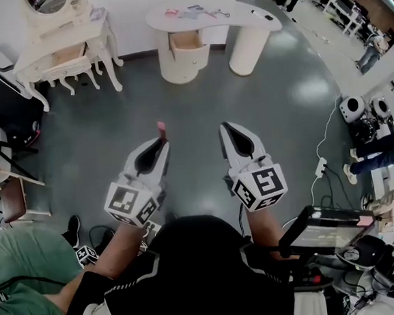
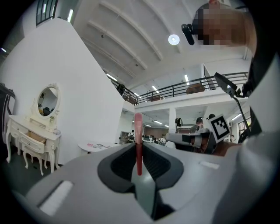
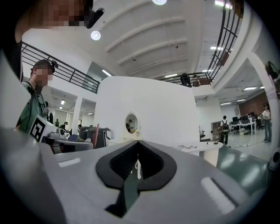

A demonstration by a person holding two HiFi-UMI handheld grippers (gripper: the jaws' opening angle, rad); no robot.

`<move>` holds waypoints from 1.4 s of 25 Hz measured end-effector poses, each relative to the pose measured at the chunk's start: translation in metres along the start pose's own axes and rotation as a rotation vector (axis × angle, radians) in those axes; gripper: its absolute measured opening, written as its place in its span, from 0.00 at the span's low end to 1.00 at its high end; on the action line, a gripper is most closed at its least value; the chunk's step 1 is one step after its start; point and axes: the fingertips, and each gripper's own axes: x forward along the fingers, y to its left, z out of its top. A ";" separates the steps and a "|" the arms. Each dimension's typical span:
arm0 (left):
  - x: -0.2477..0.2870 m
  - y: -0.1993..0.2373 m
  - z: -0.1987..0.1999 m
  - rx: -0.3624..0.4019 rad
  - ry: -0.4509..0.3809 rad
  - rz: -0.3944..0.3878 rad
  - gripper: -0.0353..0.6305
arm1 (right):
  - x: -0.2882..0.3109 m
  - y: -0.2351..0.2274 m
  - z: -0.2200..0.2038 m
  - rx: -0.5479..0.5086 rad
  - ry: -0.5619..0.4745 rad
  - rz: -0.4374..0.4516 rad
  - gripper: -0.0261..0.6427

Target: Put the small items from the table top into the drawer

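In the head view I hold both grippers level over the dark floor, some way short of the white curved table (image 1: 239, 16). Small items (image 1: 194, 12) lie on its top, and its wooden drawer (image 1: 187, 42) stands open below. My left gripper (image 1: 163, 144) is shut on a thin pink stick-like item (image 1: 161, 127) that pokes out past its tips. In the left gripper view this pink item (image 2: 138, 140) stands upright between the pads. My right gripper (image 1: 225, 127) is shut with nothing in it, and in its own view the right gripper (image 3: 138, 144) shows its jaws meeting.
A cream vanity with an oval mirror (image 1: 63, 41) stands at the back left, beside chairs (image 1: 5, 156). A person in green (image 1: 23, 285) is close at my lower left. Cables, a power strip (image 1: 320, 168) and equipment (image 1: 358, 115) lie to the right.
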 end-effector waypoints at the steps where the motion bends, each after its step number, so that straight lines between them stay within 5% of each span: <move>1: -0.002 0.003 0.000 -0.004 -0.002 -0.003 0.12 | 0.002 0.003 0.000 -0.003 0.003 -0.003 0.04; 22: -0.021 0.062 0.003 -0.039 -0.022 -0.035 0.12 | 0.052 0.035 0.005 -0.019 0.007 -0.017 0.04; 35: 0.047 0.099 0.015 -0.004 -0.014 0.046 0.12 | 0.121 -0.018 0.014 0.021 -0.034 0.071 0.04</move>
